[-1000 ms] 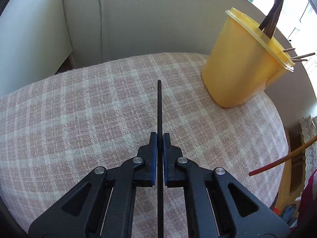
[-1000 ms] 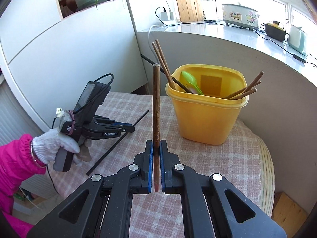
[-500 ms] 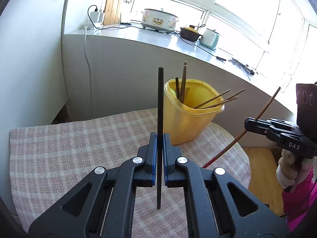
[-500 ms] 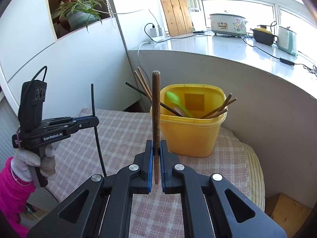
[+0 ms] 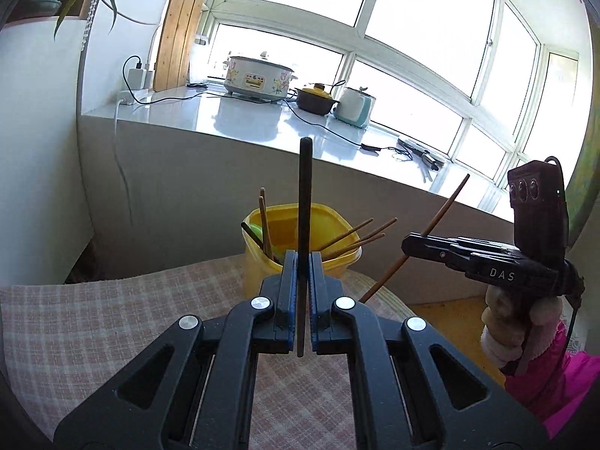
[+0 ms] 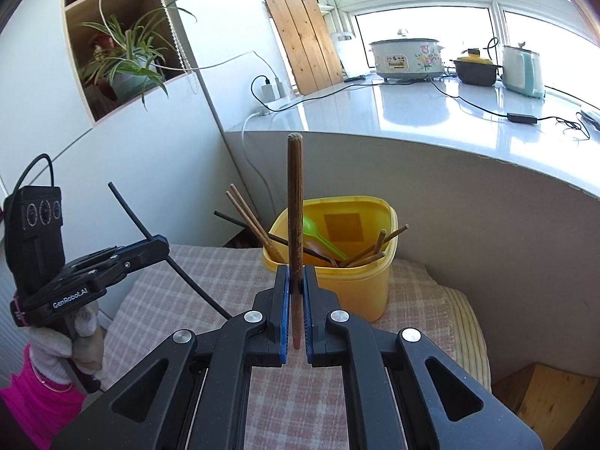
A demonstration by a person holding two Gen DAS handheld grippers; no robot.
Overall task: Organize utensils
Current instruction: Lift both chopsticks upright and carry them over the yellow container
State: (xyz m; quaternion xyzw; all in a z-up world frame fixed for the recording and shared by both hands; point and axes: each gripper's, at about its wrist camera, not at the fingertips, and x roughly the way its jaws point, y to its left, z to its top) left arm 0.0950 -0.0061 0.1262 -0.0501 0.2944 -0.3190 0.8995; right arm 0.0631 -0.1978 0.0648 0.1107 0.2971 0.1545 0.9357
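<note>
Bright daylight pours through a wide window [image 5: 375, 18] with white frames. Below it runs a pale, glossy counter [image 6: 431, 112] with a curved grey front. On it stand a flowered cooker [image 6: 407, 56], a dark pot [image 6: 475, 69] with a yellow lid and a pale kettle [image 6: 522, 71], with cables trailing between them. A wooden board [image 6: 303, 41] leans in the corner. A shelf [image 6: 80, 22] in the white wall holds a potted plant [image 6: 129, 60]. A checked cloth [image 5: 93, 322] covers the table.
</note>
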